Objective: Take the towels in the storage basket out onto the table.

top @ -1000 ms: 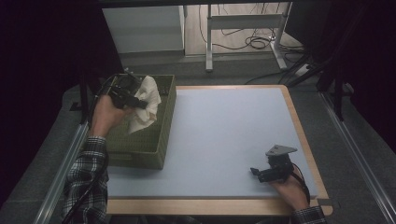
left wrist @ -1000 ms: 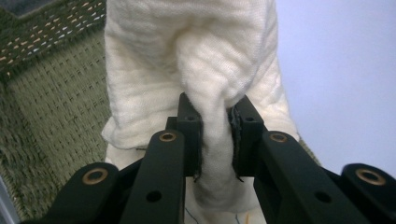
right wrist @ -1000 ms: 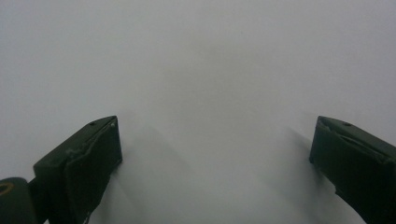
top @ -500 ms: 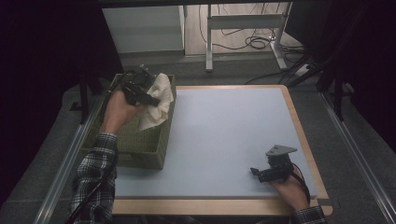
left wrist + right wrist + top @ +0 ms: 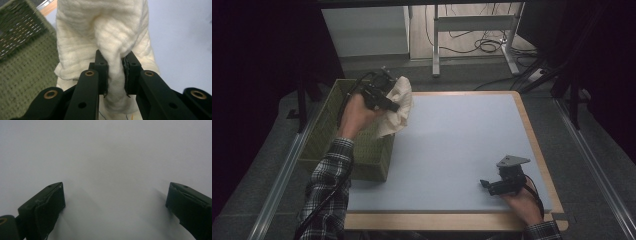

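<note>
A cream knitted cloth hangs bunched from my left gripper, over the right rim of a green woven basket at the table's left. In the left gripper view the two black jaws are shut on a fold of the cloth, which drapes away in front of them, with my left gripper above the basket's edge. My right gripper lies low on the pale blue mat near the front right, held by a hand. Its jaws stand wide apart with only mat between them in the right gripper view.
The pale blue mat covers the wooden-edged table top. A grey three-cornered plate sits on the right gripper. Behind the table are a white cabinet, metal table legs and cables on the floor. Dark space flanks both sides.
My left gripper has carried the cloth up out of the basket and to the right, towards the mat. The right gripper has stayed put.
</note>
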A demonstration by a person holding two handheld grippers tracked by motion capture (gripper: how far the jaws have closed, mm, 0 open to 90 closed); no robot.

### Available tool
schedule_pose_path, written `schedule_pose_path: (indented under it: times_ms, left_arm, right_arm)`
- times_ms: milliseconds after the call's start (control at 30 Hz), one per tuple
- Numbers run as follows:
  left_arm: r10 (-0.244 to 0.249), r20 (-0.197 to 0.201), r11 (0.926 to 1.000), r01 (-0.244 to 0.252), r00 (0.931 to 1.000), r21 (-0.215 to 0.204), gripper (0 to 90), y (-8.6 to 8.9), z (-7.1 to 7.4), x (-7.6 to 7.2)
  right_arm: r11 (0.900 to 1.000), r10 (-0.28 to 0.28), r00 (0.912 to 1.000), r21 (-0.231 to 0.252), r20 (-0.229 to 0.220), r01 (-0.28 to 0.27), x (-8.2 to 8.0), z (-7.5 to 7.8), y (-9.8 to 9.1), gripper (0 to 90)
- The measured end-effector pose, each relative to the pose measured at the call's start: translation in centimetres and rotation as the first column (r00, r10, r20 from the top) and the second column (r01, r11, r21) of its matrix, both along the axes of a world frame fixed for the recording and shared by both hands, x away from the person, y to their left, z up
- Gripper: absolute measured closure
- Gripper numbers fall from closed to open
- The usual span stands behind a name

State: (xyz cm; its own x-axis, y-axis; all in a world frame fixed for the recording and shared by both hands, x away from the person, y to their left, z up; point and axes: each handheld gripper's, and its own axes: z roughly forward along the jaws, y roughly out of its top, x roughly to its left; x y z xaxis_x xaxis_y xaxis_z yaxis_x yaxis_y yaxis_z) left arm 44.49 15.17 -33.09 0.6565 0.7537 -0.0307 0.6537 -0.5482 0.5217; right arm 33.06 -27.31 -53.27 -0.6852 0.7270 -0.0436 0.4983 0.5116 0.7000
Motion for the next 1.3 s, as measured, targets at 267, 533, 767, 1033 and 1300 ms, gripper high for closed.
schedule_pose_path:
  times_ms: [267,533,767,1033,1300]
  left_arm:
    - [-0.041,-0.003,0.9992,0.041,0.9992,0.001,77.3,-2.7,-0.4,0.6]
    - [-0.075,-0.011,0.9972,0.075,0.9971,0.003,77.3,-5.0,-1.1,1.1]
    - [-0.102,-0.027,0.9947,0.103,0.9944,0.008,77.2,-6.7,-2.0,1.4]
    - [-0.135,-0.042,0.9903,0.136,0.9899,0.026,76.9,-9.0,-3.7,1.8]
    - [-0.159,-0.058,0.9864,0.161,0.9855,0.032,76.6,-11.2,-5.9,1.9]
  right_arm:
    - [1.0,0.0,1.0,0.001,-0.002,0.0,0.0,0.0,0.0,2.2]
    - [1.0,0.0,1.0,0.0,-0.001,0.0,0.0,0.0,0.0,2.2]
    - [1.0,-0.001,1.0,0.001,-0.002,0.001,0.0,0.0,0.0,2.2]
    - [1.0,-0.002,1.0,0.001,-0.003,0.002,0.0,0.0,0.0,2.2]
    - [1.0,-0.001,1.0,0.001,-0.002,0.001,0.0,0.0,0.0,2.2]
